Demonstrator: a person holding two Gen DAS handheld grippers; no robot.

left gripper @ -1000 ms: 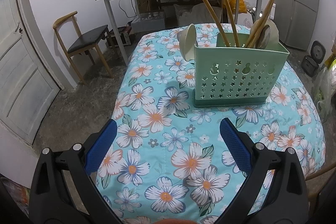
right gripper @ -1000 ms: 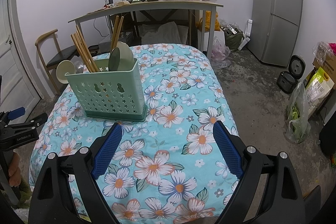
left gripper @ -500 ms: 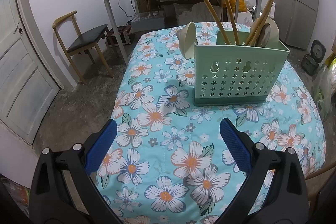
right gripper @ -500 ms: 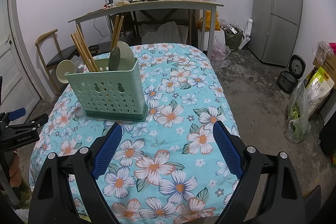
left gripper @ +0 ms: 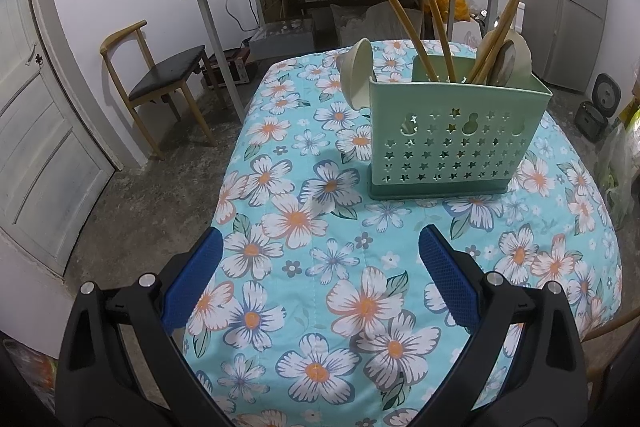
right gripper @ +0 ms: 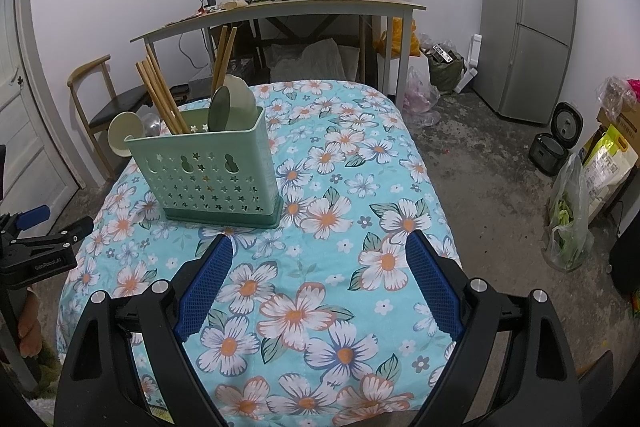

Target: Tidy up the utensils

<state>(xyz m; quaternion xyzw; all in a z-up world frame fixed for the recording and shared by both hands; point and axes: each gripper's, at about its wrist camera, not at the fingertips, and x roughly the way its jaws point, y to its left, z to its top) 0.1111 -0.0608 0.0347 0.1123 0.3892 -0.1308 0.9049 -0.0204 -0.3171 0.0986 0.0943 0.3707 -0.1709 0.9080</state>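
Left gripper (left gripper: 320, 251): jaws wide apart, nothing between them, above the floral tablecloth (left gripper: 304, 291).
Right gripper (right gripper: 320, 247): jaws wide apart, empty.
Utensil holder (left gripper: 452, 139): upright on the cloth, ahead and right of the left gripper; ahead and left of the right.
Contents: chopsticks (left gripper: 400, 15), spoons (right gripper: 228, 103) standing inside.

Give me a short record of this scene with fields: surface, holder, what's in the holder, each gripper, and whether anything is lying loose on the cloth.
surface: table under a turquoise floral cloth
holder: mint-green plastic utensil holder with star cut-outs, upright on the cloth
contents: wooden chopsticks leaning out of the top; pale spoons standing inside; a pale ladle at the holder's outer end
left gripper: open, empty, short of the holder
right gripper: open, empty, short of the holder
loose utensils on cloth: none visible
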